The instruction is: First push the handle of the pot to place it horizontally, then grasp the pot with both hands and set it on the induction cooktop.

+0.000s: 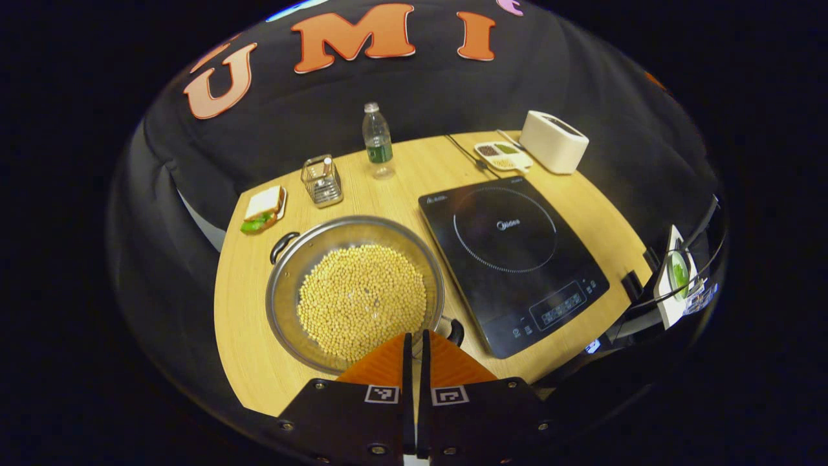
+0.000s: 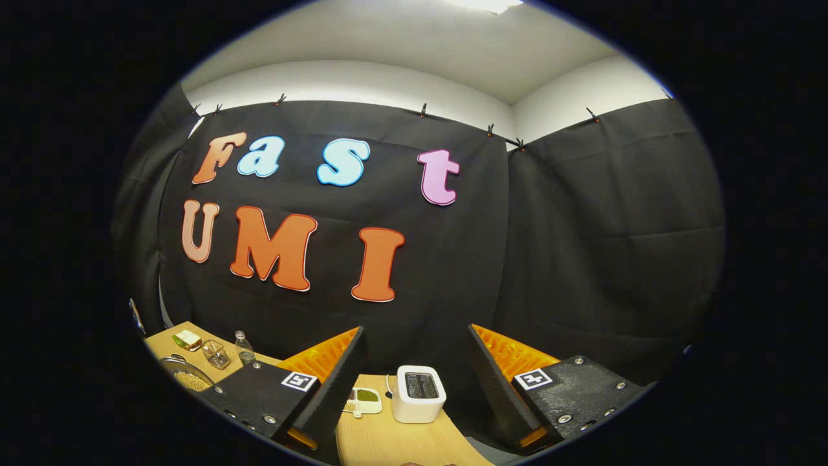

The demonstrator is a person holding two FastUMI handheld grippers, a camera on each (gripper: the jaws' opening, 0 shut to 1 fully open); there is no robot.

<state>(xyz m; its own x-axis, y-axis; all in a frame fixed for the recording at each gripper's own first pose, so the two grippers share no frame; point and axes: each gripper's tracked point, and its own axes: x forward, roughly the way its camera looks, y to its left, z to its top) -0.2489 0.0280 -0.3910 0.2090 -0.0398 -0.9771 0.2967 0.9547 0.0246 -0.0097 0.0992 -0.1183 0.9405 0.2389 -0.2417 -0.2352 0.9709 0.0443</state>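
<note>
The pot (image 1: pixel 356 294), full of beans, sits on the table (image 1: pixel 246 336) just left of the cooktop (image 1: pixel 511 259). Its two handles lie on a diagonal: one far-left (image 1: pixel 283 244), one near-right (image 1: pixel 457 331). The left gripper (image 1: pixel 417 343), fingers closed on nothing, hovers just beside the near handle, best placed to push it. The right gripper (image 2: pixel 414 362), wide open and empty, faces the wall above the toaster (image 2: pixel 419 393).

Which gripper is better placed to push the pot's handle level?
Left. The left gripper hangs shut beside the pot's near handle; the right gripper is open, aimed toward the toaster.
</note>
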